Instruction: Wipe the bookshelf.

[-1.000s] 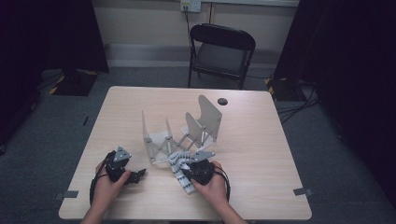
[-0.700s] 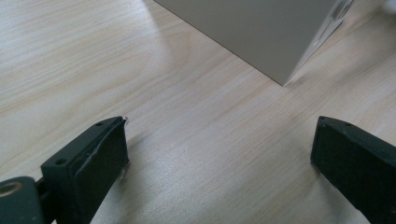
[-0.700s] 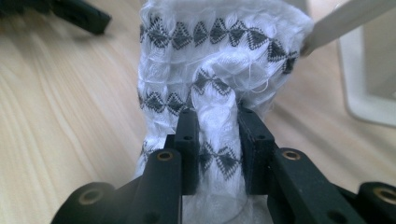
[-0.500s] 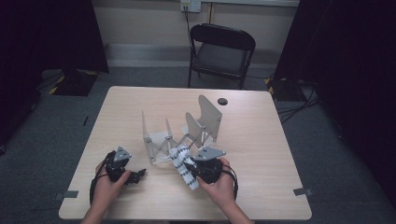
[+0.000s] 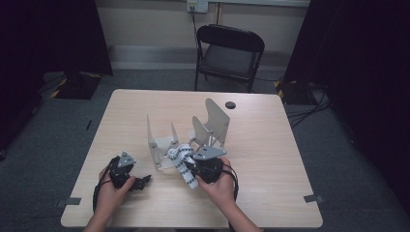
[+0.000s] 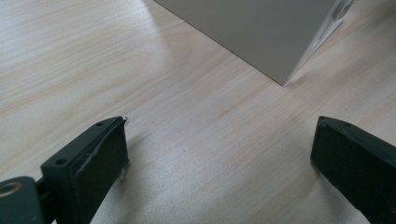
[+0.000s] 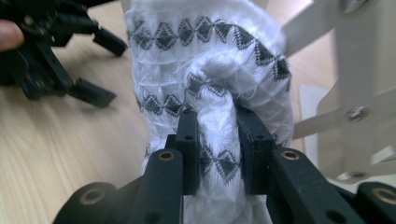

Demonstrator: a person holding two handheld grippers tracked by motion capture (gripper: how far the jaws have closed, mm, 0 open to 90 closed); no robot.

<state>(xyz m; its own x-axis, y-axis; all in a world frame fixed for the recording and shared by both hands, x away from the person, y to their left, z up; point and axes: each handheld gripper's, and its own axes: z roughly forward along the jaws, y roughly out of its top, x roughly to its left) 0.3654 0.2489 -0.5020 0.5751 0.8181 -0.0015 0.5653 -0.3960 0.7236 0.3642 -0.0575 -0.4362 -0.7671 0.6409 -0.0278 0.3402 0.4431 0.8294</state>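
A white cloth with a black diamond pattern (image 7: pixel 210 60) is bunched between the jaws of my right gripper (image 7: pixel 217 123), which is shut on a fold of it. In the high view the right gripper (image 5: pixel 191 166) holds the cloth (image 5: pixel 181 157) just above the table, at the front of a grey metal rack (image 5: pixel 208 123) with upright plates. My left gripper (image 5: pixel 142 182) rests low at the front left of the table, open. In the left gripper view its jaws (image 6: pixel 219 144) stand wide apart over bare wood, with a plate of the rack (image 6: pixel 261 32) ahead.
The light wooden table (image 5: pixel 270 145) carries a small black disc (image 5: pixel 230 104) near its far edge. A black folding chair (image 5: pixel 227 53) stands behind the table. Dark curtains hang at both sides. Tape marks sit by the table's front corners.
My right gripper has risen with the cloth and shifted slightly right, drawing the cloth up off the table beside the rack. The left gripper has stayed where it was.
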